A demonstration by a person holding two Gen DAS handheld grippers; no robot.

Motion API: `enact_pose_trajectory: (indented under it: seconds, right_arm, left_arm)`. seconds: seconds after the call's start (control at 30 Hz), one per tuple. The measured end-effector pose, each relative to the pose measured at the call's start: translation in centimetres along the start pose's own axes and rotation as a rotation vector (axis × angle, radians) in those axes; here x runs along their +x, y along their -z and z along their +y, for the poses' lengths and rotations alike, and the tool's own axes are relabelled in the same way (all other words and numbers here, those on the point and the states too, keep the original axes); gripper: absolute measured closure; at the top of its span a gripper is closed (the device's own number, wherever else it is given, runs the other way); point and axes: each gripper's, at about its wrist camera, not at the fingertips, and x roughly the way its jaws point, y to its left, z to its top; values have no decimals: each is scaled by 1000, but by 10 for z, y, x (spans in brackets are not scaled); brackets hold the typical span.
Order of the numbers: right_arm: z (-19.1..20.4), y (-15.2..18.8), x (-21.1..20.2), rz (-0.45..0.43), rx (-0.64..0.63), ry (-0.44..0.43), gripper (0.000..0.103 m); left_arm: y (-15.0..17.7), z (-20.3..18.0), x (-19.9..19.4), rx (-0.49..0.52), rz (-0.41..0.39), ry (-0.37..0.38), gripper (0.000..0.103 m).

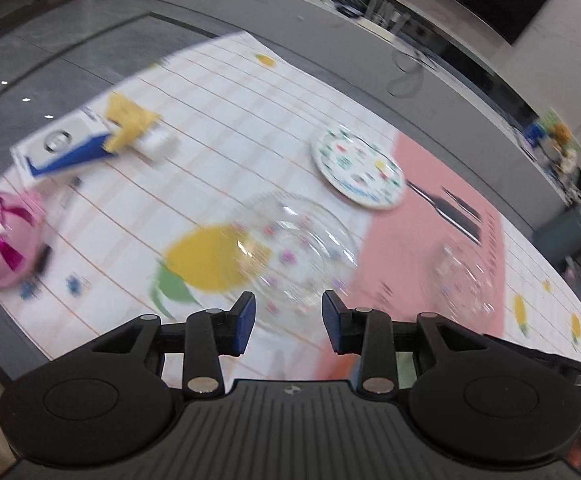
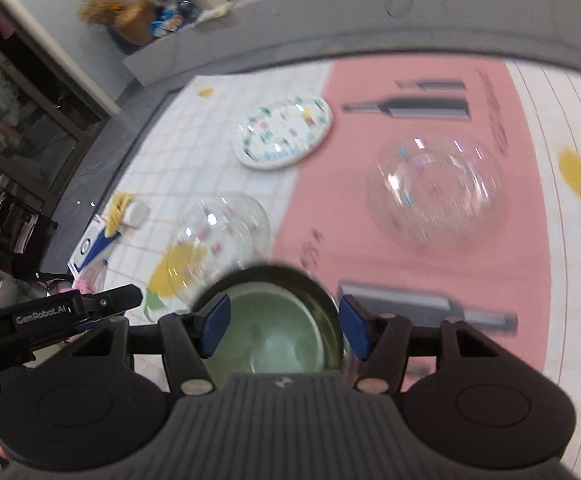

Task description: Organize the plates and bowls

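Observation:
A white patterned plate [image 1: 357, 167] lies on the tablecloth; it also shows in the right wrist view [image 2: 284, 132]. A clear glass bowl [image 1: 296, 248] sits just ahead of my open, empty left gripper [image 1: 288, 322]; it shows in the right wrist view [image 2: 220, 236] too. A second clear bowl [image 1: 464, 280] stands on the pink mat; the right wrist view [image 2: 436, 192] has it ahead. A green bowl with a dark rim [image 2: 268, 328] lies between the fingers of my open right gripper [image 2: 284, 330]; I cannot tell whether they touch it.
A blue and white box [image 1: 64, 150] with yellow wrapping and a pink ball-like toy [image 1: 0, 240] lie at the table's left. The pink mat [image 2: 410, 264] carries printed bottle pictures. My left gripper's body [image 2: 50, 316] shows at the left of the right wrist view. A grey counter runs behind the table.

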Motion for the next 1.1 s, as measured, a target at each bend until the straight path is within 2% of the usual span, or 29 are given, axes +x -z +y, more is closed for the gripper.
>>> enact_pose_trajectory:
  seconds: [0.13, 0.3, 0.47, 0.63, 0.73, 0.97, 1.1]
  right_arm:
    - [11, -23, 24, 37, -24, -19, 50]
    - [15, -45, 64, 114, -25, -39, 53]
    - [21, -61, 105, 196, -69, -11, 61]
    - [20, -70, 140, 282, -99, 4, 62]
    - [17, -73, 154, 316, -107, 10, 69]
    - [7, -78, 179, 381, -77, 2, 71]
    - [5, -79, 181, 379, -66, -5, 76]
  left_arm:
    - [-16, 21, 11, -69, -35, 14, 61]
    - [-28, 28, 39, -96, -10, -33, 62]
    - [-32, 35, 69, -129, 19, -42, 64]
    - [-31, 40, 89, -139, 39, -67, 66]
    - [-29, 44, 97, -148, 59, -76, 66]
    - [-28, 52, 111, -185, 100, -68, 70]
    - [-30, 52, 114, -183, 88, -70, 74]
